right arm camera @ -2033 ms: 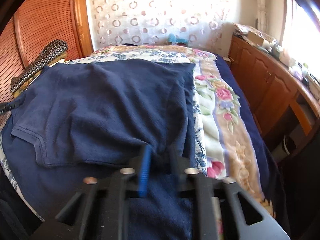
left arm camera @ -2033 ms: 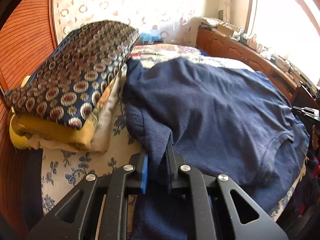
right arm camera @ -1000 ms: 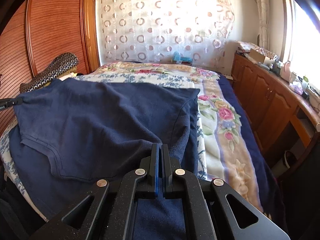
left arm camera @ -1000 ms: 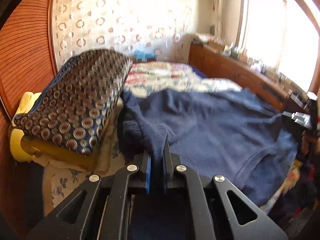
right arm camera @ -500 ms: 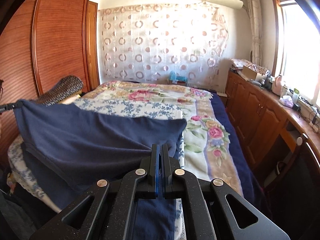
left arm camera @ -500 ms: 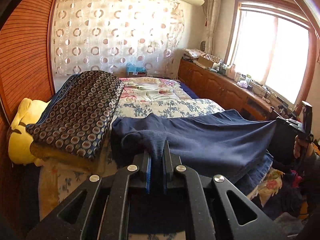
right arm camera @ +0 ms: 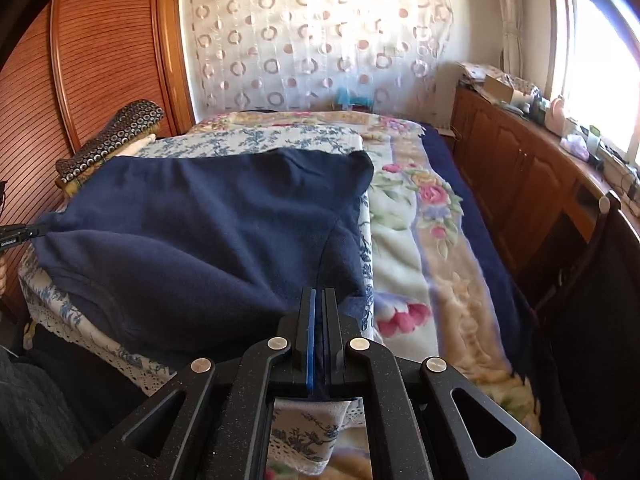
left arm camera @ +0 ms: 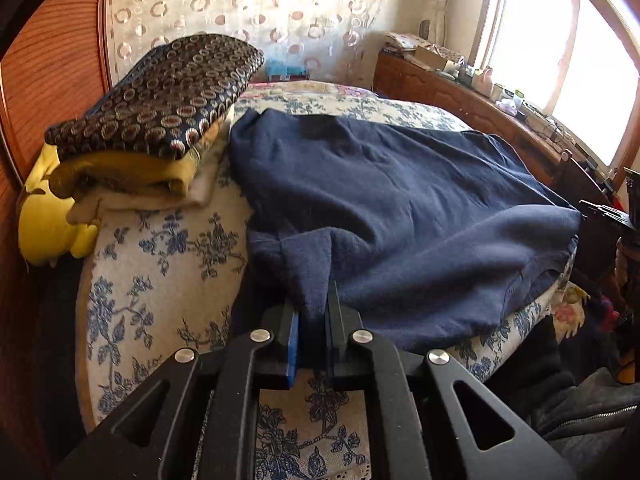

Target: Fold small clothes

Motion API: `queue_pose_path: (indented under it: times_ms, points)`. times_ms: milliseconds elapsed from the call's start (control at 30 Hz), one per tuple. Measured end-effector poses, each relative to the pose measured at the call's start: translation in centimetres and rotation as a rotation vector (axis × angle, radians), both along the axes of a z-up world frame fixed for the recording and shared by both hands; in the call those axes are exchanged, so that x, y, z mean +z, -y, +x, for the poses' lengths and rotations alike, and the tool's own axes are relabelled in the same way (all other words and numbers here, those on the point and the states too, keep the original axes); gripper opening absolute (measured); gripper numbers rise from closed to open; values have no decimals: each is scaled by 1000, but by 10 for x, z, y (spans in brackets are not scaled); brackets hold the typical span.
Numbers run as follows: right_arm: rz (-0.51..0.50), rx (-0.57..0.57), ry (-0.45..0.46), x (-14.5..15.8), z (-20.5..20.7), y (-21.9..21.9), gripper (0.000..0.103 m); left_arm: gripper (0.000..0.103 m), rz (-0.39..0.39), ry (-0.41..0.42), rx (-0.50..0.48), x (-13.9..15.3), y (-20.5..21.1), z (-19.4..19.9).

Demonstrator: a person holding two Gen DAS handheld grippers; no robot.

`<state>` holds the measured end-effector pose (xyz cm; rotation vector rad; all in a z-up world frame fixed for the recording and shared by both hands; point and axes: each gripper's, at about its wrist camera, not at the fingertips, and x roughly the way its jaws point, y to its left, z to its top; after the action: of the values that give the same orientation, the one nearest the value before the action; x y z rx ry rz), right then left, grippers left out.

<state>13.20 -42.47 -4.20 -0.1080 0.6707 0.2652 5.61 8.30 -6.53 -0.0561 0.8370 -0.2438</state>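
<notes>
Left gripper (left arm camera: pixel 314 320) jaws opening with a navy sweatshirt (left arm camera: pixel 400 208) corner between them, bottom centre; right gripper (right arm camera: pixel 319 320) clamping the other corner; the sweatshirt, hanging lifted a moment ago, is now lying doubled mid-frame on the floral bedspread (left arm camera: pixel 160 280), so one fold is landing; one sweatshirt, two grippers; one patterned cushion (left arm camera: pixel 160 96) upper left.

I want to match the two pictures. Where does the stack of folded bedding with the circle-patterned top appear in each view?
Left wrist view: the stack of folded bedding fills the upper left, beside the navy garment.
Right wrist view: the stack is small, at the far left edge, behind the navy garment.
Shared landmark: the curtain with rings on the far wall.
</notes>
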Motion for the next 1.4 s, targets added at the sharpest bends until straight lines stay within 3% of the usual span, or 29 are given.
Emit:
queue_pose_path:
  times_ms: [67,133,200,233,300,367,533,867,1100,1267,1300,1400]
  points:
    - [-1,-6,-4,2,2,-2,7,18,6,-6,-2,-2,1,-2]
    - [-11,-18,4,6,4,-4,22,25,10,-7,2,-3,0,-5]
    - [-8,-25,14,15,2,-5,31,47,6,-2,3,-4,-2,-5]
    - [-8,-30,21,16,-1,-6,34,49,1,2,4,-4,-4,-5]
    - [-5,-27,34,15,-3,-8,36,68,2,7,12,-4,-5,-5]
    - [-4,-9,38,14,-5,-17,37,74,6,12,19,-3,-5,-4]
    - [23,81,36,10,-11,-50,39,74,22,3,36,-7,-5,-1]
    - [69,345,-63,-17,-14,-146,39,74,29,-26,43,-21,-2,3]
    - [22,485,-120,-44,-1,-202,39,74,29,-19,46,-22,-2,3]
    - [-32,494,-113,-55,11,-223,39,74,30,-11,50,-23,-3,1]
    - [-36,492,-111,-55,12,-224,36,74,31,-10,51,-24,-3,1]
    - [-66,482,-87,-54,3,-226,4,74,31,-6,56,-24,-3,1]
